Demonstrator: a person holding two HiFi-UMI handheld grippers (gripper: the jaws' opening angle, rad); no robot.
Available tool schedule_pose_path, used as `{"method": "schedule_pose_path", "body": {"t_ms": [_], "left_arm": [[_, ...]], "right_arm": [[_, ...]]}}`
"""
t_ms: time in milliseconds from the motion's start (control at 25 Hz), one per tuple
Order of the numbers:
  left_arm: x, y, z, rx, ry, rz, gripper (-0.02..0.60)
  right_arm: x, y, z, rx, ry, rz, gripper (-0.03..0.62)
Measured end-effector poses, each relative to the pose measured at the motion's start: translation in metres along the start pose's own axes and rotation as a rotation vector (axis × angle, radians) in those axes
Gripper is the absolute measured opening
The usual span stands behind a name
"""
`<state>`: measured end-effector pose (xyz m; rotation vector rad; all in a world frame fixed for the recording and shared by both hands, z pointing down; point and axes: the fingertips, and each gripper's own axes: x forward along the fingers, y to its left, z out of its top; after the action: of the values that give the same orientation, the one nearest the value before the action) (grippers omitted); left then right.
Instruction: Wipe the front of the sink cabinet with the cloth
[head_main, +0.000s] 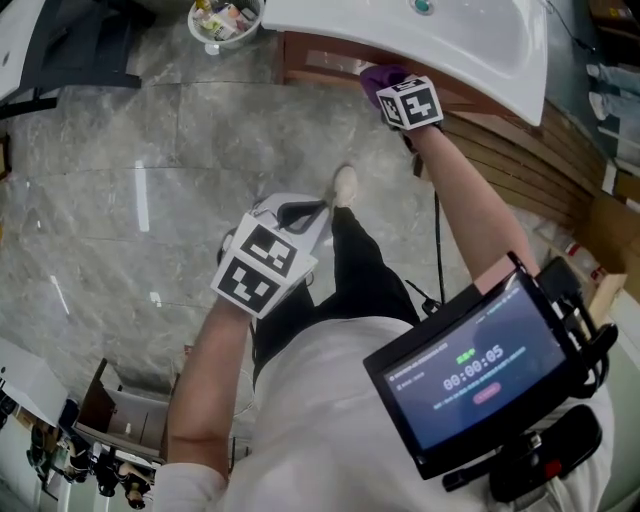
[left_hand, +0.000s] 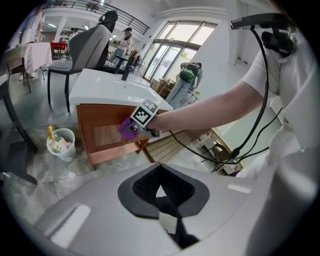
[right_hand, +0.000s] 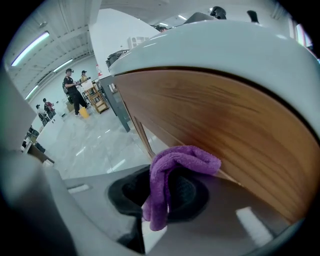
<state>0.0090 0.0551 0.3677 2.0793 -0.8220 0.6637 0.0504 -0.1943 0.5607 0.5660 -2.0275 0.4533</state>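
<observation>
The timer screen (head_main: 480, 375) is closest. Past it, the right arm reaches straight out. The right tongs (head_main: 395, 88) pinch the purple cloth (head_main: 383, 74) against the sink cabinet (head_main: 310, 60).

The left tongs (left_hand: 167, 207) are pressed together, empty, held low.

The cloth is bunched on the wood. Push it flat and slide sideways.

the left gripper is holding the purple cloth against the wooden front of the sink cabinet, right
Not the left one. It is the right gripper that is holding the purple cloth against the wooden front of the sink cabinet, as the right gripper view shows. The left gripper has no cloth between its jaws and is back from the cabinet.
</observation>
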Motion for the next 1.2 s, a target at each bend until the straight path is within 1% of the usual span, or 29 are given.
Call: {"method": "schedule_pose_path", "body": {"t_ms": [240,400,920,1200], "left_arm": [[-0.012,0.011,-0.012,-0.032,-0.013,0.016,0.005],[-0.021,0.016,-0.021,-0.048,-0.025,0.023,0.005],[-0.048,0.031,-0.048,-0.088,-0.047,0.047,0.005],[-0.055,0.033,-0.058,-0.087,-0.039,0.043,0.005]], "right_arm": [[0.021,0.034,0.029,-0.044,-0.007,0.041,0.072],[0.032,0.055,0.047,-0.052,-0.019,0.058,0.072],[0.067,0.118,0.102,-0.032,-0.085,0.121,0.072],[0.069,0.142,0.120,-0.042,-0.121,0.153,0.072]]}}
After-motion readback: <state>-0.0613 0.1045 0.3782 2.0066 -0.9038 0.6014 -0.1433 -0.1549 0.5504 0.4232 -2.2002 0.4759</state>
